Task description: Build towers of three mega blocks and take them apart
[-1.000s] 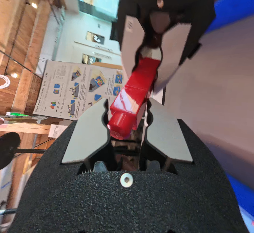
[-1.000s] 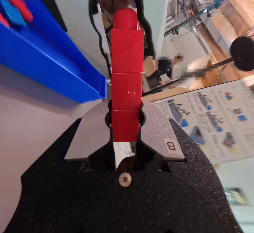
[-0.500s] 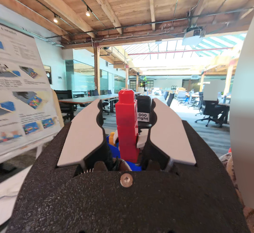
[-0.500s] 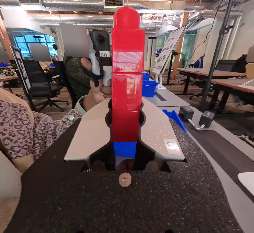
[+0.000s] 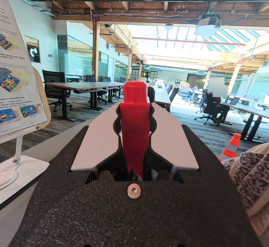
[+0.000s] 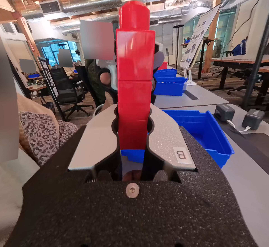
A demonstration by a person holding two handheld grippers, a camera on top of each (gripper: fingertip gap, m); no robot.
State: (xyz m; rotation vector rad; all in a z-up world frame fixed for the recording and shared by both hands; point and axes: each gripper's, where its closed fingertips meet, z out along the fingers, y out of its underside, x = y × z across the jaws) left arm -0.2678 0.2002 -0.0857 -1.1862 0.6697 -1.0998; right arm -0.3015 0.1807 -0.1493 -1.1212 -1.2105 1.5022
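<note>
A tower of three red mega blocks (image 6: 135, 56) stands upright, held in the air. My right gripper (image 6: 133, 109) is shut on its bottom block. In the left wrist view the same tower (image 5: 134, 123) rises between the fingers. My left gripper (image 5: 134, 109) is shut on the top block, just below its round stud. In the right wrist view the left gripper's fingers (image 6: 158, 59) show behind the tower on both sides of the upper block.
An empty blue bin (image 6: 203, 130) sits on the grey table to the right, with more blue bins (image 6: 170, 85) behind it. Two black chargers (image 6: 224, 112) lie at far right. An instruction board (image 5: 17, 79) stands left. A leopard-print sleeve (image 5: 250, 174) is close. My right fingertips sit around 7 centimetres from my left ones.
Both grippers swung from a tilted pose to level, with the tower now upright. My left gripper moved onto the tower's top block and closed on it. The right grip is unchanged.
</note>
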